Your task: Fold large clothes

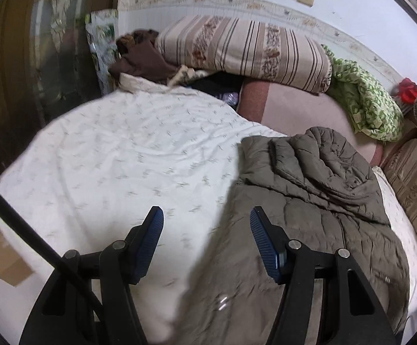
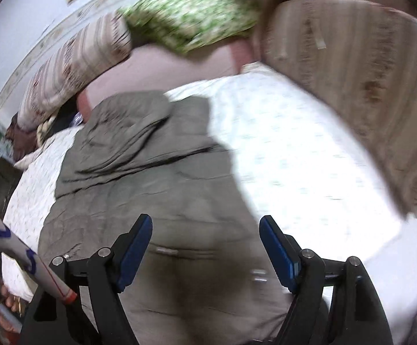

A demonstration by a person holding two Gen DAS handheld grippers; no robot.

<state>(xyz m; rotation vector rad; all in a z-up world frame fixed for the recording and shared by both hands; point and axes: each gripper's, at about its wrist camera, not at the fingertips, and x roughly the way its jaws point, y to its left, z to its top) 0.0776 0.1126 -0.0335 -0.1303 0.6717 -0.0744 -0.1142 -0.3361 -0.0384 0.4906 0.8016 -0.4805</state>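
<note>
Partly folded: jacket bunched on bed, far end doubled over. Left gripper and right gripper jaws apart, holding nothing. Near half left to fold.

Bed: white sheet; olive puffer jacket spread; striped quilt, perhaps folded.

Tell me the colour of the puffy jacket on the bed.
Olive-grey jacket; clearest in the left wrist view.
</note>
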